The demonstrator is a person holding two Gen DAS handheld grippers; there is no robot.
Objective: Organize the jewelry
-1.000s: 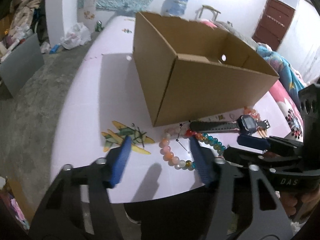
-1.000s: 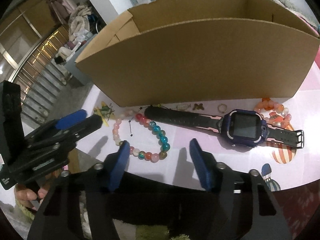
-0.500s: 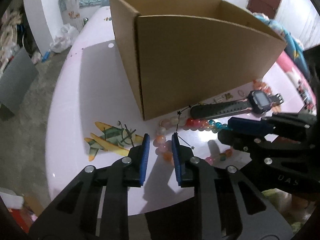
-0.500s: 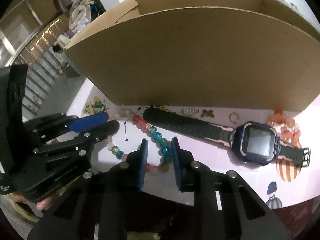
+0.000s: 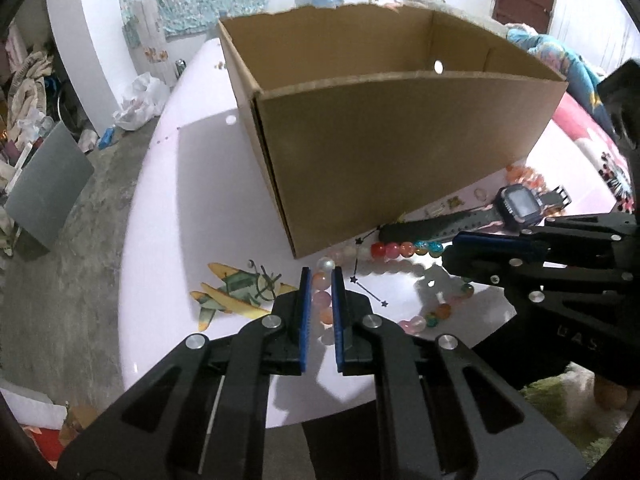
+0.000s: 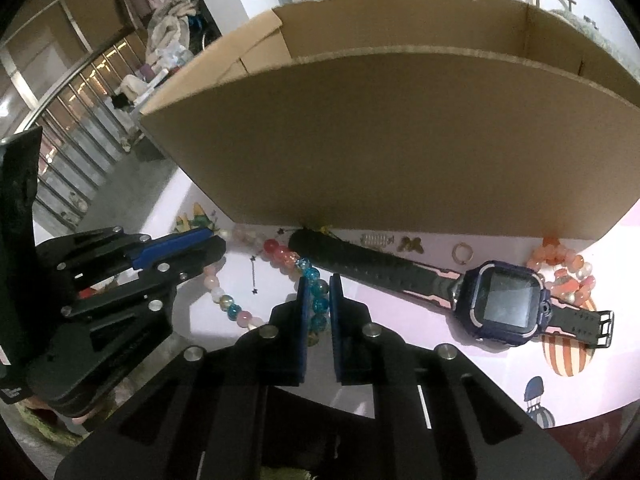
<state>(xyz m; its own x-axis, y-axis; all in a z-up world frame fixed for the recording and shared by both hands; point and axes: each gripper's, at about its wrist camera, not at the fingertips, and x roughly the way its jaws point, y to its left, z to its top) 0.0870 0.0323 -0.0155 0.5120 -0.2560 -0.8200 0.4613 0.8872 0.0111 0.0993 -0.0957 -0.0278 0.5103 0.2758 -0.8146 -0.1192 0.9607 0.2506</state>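
A bead bracelet (image 5: 404, 249) with pink, red and blue beads lies on the pale table in front of an open cardboard box (image 5: 400, 136). My left gripper (image 5: 319, 280) is shut on its pink beads at the left side. My right gripper (image 6: 316, 288) is shut on its blue beads (image 6: 318, 300) at the right side. A dark smartwatch (image 6: 496, 304) lies to the right, its strap along the box front. An orange bead bracelet (image 6: 564, 268), a ring (image 6: 462, 253) and small earrings (image 6: 412, 243) lie by the box.
The box (image 6: 400, 136) stands close behind the jewelry and fills the middle of both views. Airplane (image 5: 236, 292) and balloon (image 6: 568, 356) stickers mark the table. The table's near edge lies just under both grippers. Clutter stands on the floor at the left.
Both grippers moved forward and closed from wide open onto the bead bracelet, left on the pink beads, right on the blue beads.
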